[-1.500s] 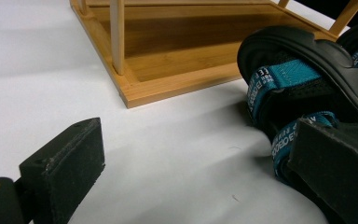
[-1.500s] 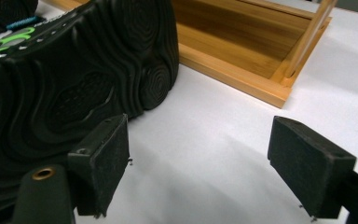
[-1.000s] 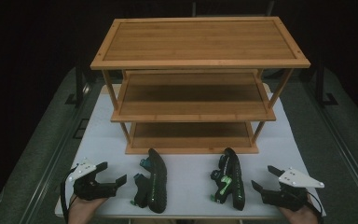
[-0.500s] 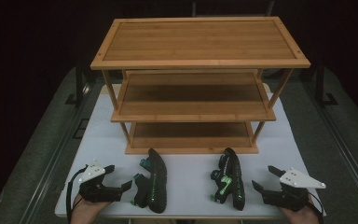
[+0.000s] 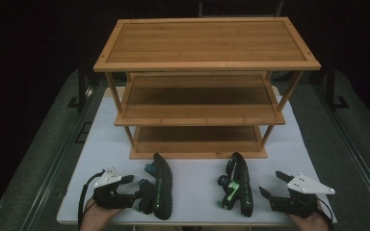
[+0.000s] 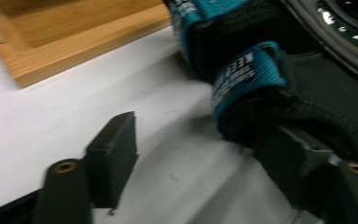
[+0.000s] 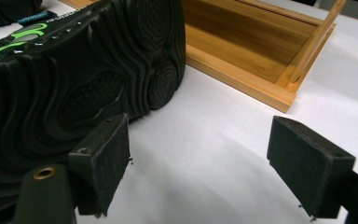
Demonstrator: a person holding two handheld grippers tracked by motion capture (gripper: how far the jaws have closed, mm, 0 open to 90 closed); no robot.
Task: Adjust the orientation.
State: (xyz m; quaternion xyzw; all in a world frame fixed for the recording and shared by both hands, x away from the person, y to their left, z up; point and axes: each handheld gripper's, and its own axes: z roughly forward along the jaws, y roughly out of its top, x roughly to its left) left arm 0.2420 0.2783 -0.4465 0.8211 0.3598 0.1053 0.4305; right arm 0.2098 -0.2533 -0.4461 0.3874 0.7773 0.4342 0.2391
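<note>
Wooden rack (image 5: 207,62), three shelves, stood at white table's (image 5: 192,185) far half; strip of bare tabletop before it, dark floor around. Two black sandals lay on edge on that strip. Left sandal (image 5: 159,185), teal straps: left gripper (image 5: 136,188) at its strap, jaws just closing, one pad against sandal, other clear of it. Right sandal (image 5: 236,190), green trim, just beside right gripper (image 5: 272,185), jaws spread, nothing between.

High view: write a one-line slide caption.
Left gripper, jaws just closing, reaches the teal-strapped sandal; right gripper waits open beside the green-accented one, before a bamboo rack.
</note>
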